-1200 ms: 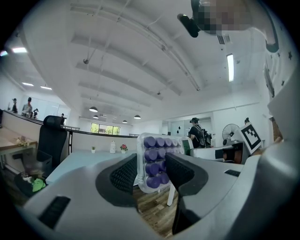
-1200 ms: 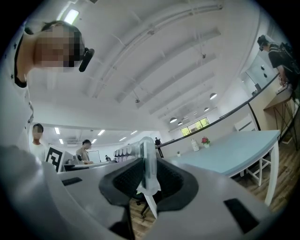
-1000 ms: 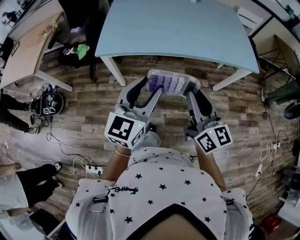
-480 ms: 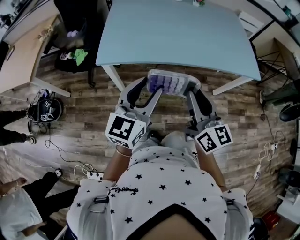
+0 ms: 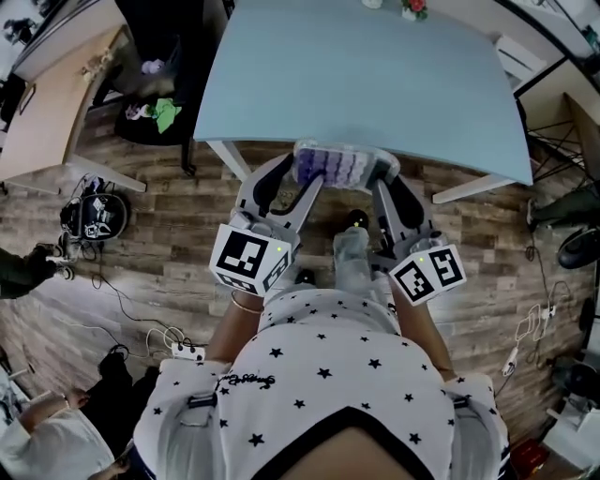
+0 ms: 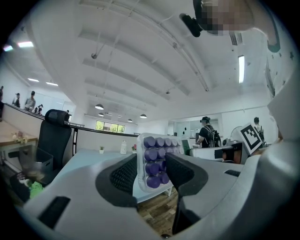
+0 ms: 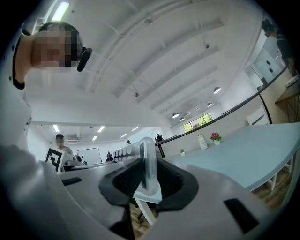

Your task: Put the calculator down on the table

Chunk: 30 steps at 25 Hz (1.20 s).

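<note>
The calculator (image 5: 339,167) is a clear-cased slab with rows of purple keys, held up on edge between both grippers. My left gripper (image 5: 305,174) is shut on its left end and my right gripper (image 5: 380,174) on its right end. It hangs over the wooden floor, right at the near edge of the light blue table (image 5: 356,75). In the left gripper view the purple keys of the calculator (image 6: 157,161) face the camera between the pads of the left gripper (image 6: 152,172). In the right gripper view the calculator (image 7: 146,164) shows only its thin edge inside the right gripper (image 7: 147,180).
A small flower pot (image 5: 412,7) stands at the table's far edge. A black chair (image 5: 155,56) and a wooden desk (image 5: 47,103) are at the left. A bag (image 5: 94,214), cables and a power strip (image 5: 187,353) lie on the floor at the left, near a bystander.
The table has drawn nearer, and the calculator now reaches its front edge. Both grippers keep the same hold. My leg has stepped forward, and the bystander at the left has shifted.
</note>
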Each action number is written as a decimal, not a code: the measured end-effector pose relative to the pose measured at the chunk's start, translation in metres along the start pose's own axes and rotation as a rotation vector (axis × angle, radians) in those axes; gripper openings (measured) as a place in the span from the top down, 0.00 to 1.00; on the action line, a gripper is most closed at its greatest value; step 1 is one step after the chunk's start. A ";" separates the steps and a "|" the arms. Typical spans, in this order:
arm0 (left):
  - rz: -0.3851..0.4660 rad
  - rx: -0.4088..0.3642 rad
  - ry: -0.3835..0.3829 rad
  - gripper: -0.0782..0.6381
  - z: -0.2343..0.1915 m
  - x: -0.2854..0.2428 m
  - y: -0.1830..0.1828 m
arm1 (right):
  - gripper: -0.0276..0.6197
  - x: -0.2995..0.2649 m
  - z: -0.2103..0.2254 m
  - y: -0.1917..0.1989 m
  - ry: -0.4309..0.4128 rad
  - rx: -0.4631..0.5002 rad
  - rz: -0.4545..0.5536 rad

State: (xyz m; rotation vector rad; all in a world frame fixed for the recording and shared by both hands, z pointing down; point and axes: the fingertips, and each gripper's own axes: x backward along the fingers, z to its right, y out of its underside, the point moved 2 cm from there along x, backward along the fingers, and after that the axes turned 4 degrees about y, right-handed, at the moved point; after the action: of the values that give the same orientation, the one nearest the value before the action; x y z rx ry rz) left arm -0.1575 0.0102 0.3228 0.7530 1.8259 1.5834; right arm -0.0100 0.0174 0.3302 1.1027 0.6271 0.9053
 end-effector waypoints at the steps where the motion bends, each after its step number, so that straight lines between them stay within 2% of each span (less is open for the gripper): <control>1: -0.002 0.000 -0.007 0.60 -0.003 -0.007 0.000 | 0.84 -0.005 0.006 -0.001 -0.007 -0.003 -0.003; 19: -0.045 0.027 -0.093 0.60 -0.045 -0.170 -0.003 | 0.84 -0.106 0.149 -0.036 -0.071 -0.042 -0.064; 30: -0.072 0.035 -0.113 0.60 -0.048 -0.249 -0.006 | 0.84 -0.136 0.220 -0.057 -0.087 -0.059 -0.080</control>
State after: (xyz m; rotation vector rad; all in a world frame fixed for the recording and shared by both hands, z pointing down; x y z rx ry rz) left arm -0.0302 -0.2083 0.3407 0.7679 1.7831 1.4374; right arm 0.1166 -0.2147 0.3520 1.0513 0.5651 0.7979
